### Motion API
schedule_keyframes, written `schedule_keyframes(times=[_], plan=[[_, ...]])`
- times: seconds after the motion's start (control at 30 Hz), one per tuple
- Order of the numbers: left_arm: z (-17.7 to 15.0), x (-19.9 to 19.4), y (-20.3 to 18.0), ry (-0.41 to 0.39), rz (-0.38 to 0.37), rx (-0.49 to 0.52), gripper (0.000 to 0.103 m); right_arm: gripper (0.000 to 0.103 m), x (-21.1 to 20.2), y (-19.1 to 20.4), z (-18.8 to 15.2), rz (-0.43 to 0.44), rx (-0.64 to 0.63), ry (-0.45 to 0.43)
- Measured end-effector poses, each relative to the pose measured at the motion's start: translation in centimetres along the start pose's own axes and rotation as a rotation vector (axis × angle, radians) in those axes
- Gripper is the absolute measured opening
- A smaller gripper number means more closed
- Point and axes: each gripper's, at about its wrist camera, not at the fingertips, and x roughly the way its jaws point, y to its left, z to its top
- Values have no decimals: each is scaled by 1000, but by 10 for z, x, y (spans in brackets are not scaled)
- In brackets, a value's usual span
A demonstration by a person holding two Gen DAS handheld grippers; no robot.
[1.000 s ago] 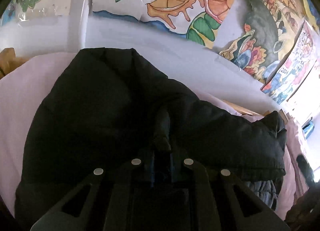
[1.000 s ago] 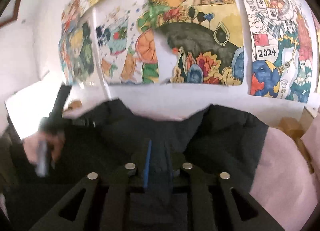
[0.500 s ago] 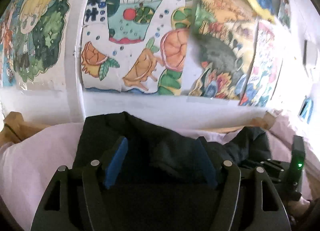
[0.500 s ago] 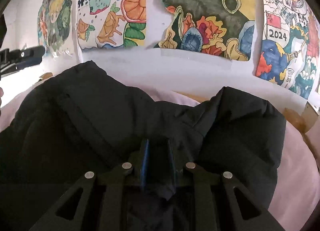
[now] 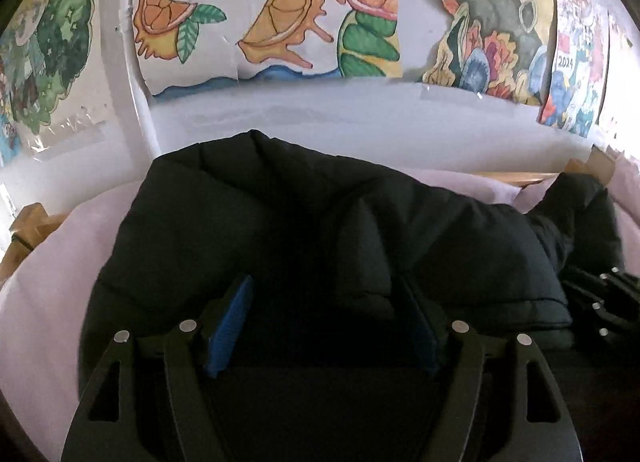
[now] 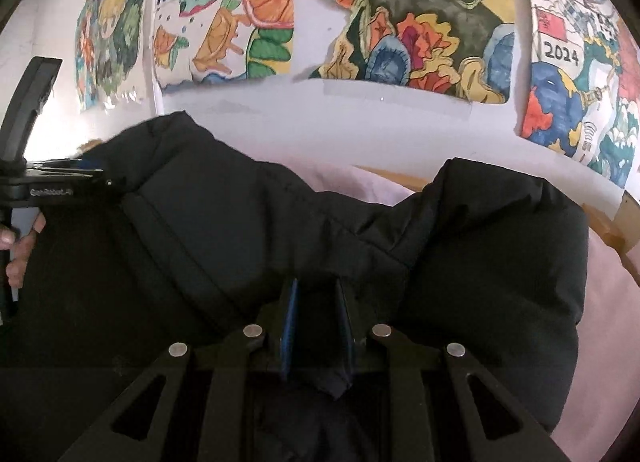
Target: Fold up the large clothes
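We see the black padded jacket (image 5: 320, 230) spread across the pink sheet (image 5: 52, 282), filling the middle and lower frame in both views, its long axis running left to right. Our left gripper (image 5: 326, 326) gapes wide over it, holding nothing. Our right gripper (image 6: 316, 322) is nearly closed, pinching jacket fabric, so it leads the fold.

Black jacket (image 5: 248, 230) fills the near bed; bare pink sheet (image 5: 48, 274) left of jacket, wall (image 5: 320, 114) close behind.
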Motion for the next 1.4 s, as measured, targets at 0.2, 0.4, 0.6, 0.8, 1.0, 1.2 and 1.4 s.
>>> schedule_keyframes(times=[0.2, 0.4, 0.6, 0.8, 1.0, 1.2, 1.4], plan=[[-20, 19, 2, -45, -1, -20, 71, 19, 15, 3, -7, -5, -21, 16], [-19, 8, 0, -58, 0, -15, 71, 19, 12, 4, -12, -11, -18, 0], [-16, -20, -1, -26, -24, -19, 71, 30, -18, -7, -14, 35, 63, -30], [-9, -46, 7, -5, -115, -129, 81, 56, -37, 2, -12, 27, 21, 4], [-20, -89, 2, 43, -142, -127, 81, 71, -98, -4, -24, -17, 136, -23], [-48, -162, -1, 31, -197, -181, 81, 79, -162, 22, -20, -95, 75, 25], [-89, -251, 0, 46, -237, -220, 91, 88, -251, 80, -19, -90, 13, 54]])
